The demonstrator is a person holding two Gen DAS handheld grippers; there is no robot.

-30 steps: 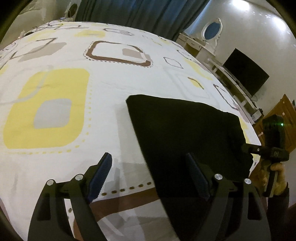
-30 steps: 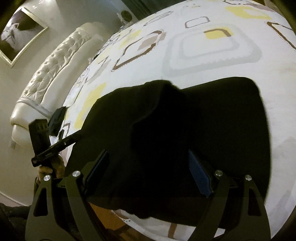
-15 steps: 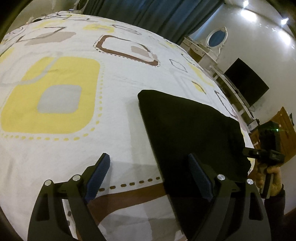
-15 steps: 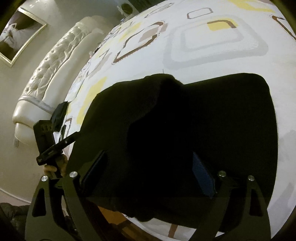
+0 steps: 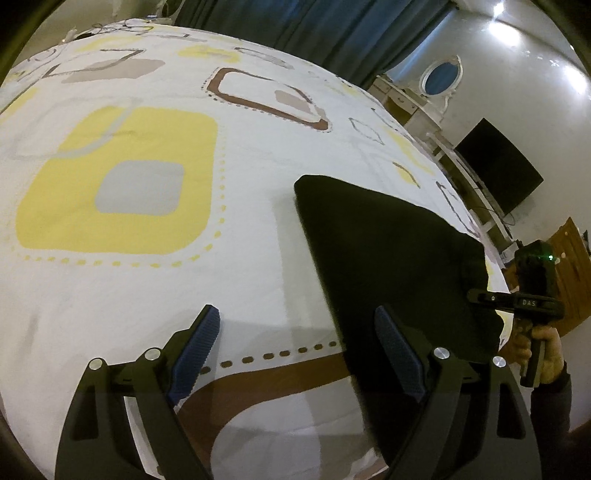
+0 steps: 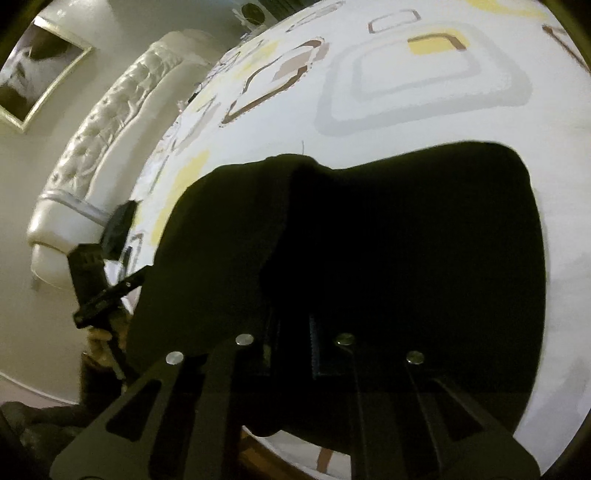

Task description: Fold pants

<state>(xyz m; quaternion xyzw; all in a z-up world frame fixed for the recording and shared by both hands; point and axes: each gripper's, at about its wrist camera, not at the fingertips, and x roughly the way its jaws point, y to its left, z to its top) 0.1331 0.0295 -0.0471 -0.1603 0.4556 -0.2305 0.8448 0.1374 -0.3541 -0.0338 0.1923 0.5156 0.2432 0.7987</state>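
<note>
The black pants (image 5: 384,254) lie folded on the patterned bedsheet (image 5: 147,258) near the bed's front edge. My left gripper (image 5: 297,350) is open and empty above the sheet, its right finger (image 5: 397,354) over the pants' near edge. In the right wrist view the pants (image 6: 406,240) fill the middle, with a raised fold at their left part. My right gripper (image 6: 293,347) has its jaws drawn close together at the pants' near edge; dark cloth fills the narrow gap. The right gripper also shows in the left wrist view (image 5: 532,295), held by a hand, and the left gripper in the right wrist view (image 6: 107,266).
A padded white headboard (image 6: 103,155) and a framed picture (image 6: 33,62) stand at the left. Blue curtains (image 5: 332,33), a white dresser with an oval mirror (image 5: 439,77), a dark TV (image 5: 498,173) and a wooden door (image 5: 569,266) lie beyond the bed.
My right gripper's jaws have closed from wide open to nearly together at the pants' near edge. My left gripper has stayed open and shifted slightly left over the sheet.
</note>
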